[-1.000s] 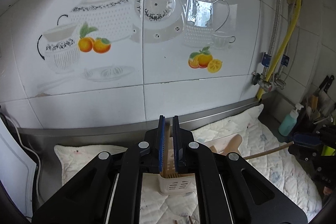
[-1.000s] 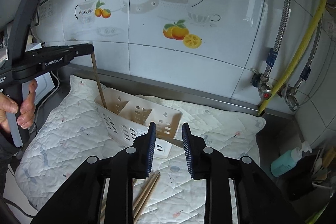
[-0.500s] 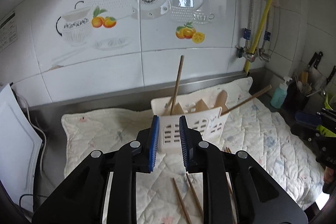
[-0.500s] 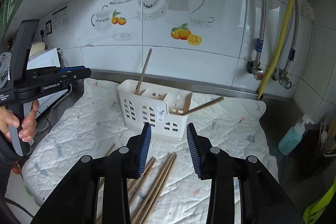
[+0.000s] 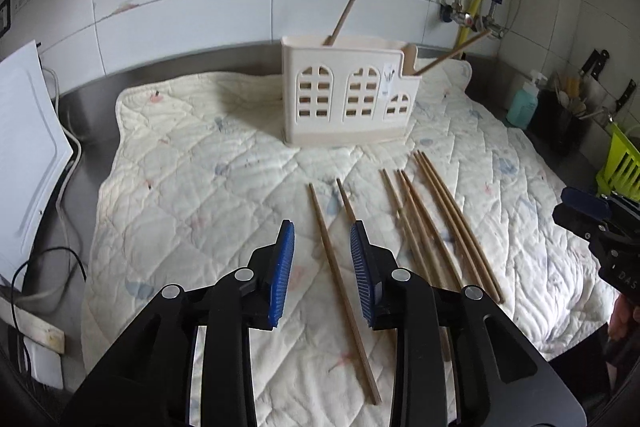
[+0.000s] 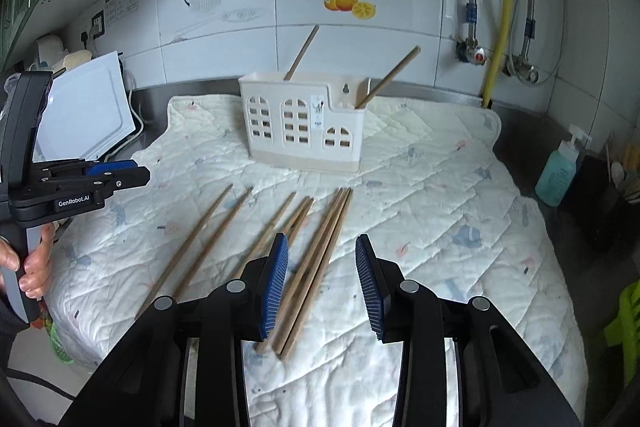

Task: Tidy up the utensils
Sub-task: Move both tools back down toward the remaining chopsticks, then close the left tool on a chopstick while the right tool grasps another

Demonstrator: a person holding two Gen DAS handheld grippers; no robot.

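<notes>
A cream utensil holder [image 5: 347, 95] [image 6: 304, 129] stands upright on a white quilted mat [image 5: 192, 187] [image 6: 440, 211], with one chopstick [image 5: 343, 17] [image 6: 302, 51] in its left end and one [image 5: 452, 54] [image 6: 390, 77] leaning out of its right end. Several wooden chopsticks [image 5: 432, 223] [image 6: 316, 259] lie loose on the mat in front of it. My left gripper [image 5: 322, 241] is open and empty, above one loose chopstick [image 5: 340, 287]. My right gripper [image 6: 322, 255] is open and empty over the rightmost bundle. The left gripper also shows in the right wrist view [image 6: 120, 175].
A white board [image 5: 28, 147] [image 6: 86, 117] leans at the left with cables. A teal soap bottle [image 5: 524, 105] [image 6: 558, 175], a dark utensil pot [image 5: 568, 123] and a green rack [image 5: 620, 167] stand at the right. The tiled wall and pipes [image 6: 500, 27] are behind.
Both grippers have drawn back and tipped down from the holder towards the loose chopsticks. The left gripper released its chopstick into the holder and opened wider.
</notes>
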